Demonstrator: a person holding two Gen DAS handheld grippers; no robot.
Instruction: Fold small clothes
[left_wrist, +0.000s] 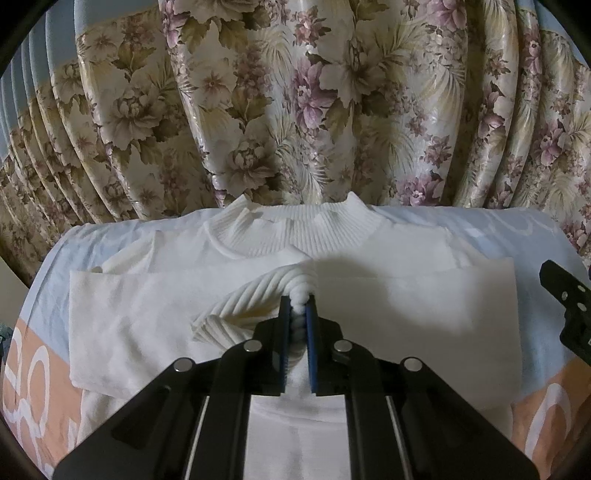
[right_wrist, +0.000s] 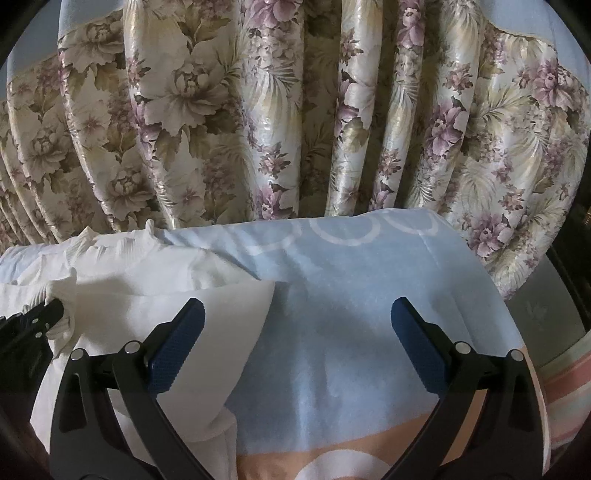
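Observation:
A white sweater (left_wrist: 388, 306) with a ribbed collar (left_wrist: 295, 229) lies flat on the blue and orange cloth (left_wrist: 532, 325), both sleeves folded across its chest. My left gripper (left_wrist: 298, 306) is shut on a ribbed sleeve cuff (left_wrist: 243, 310) over the sweater's middle. In the right wrist view the sweater (right_wrist: 155, 306) lies at the left, and the left gripper (right_wrist: 55, 308) shows there holding the cuff. My right gripper (right_wrist: 297, 314) is open and empty above the cloth (right_wrist: 351, 295), its left fingertip over the sweater's right edge.
A floral curtain (left_wrist: 295, 110) hangs close behind the table's far edge. The right gripper's finger (left_wrist: 565, 295) shows at the right edge of the left wrist view. A grey floor and striped fabric (right_wrist: 565, 373) lie beyond the table's right edge.

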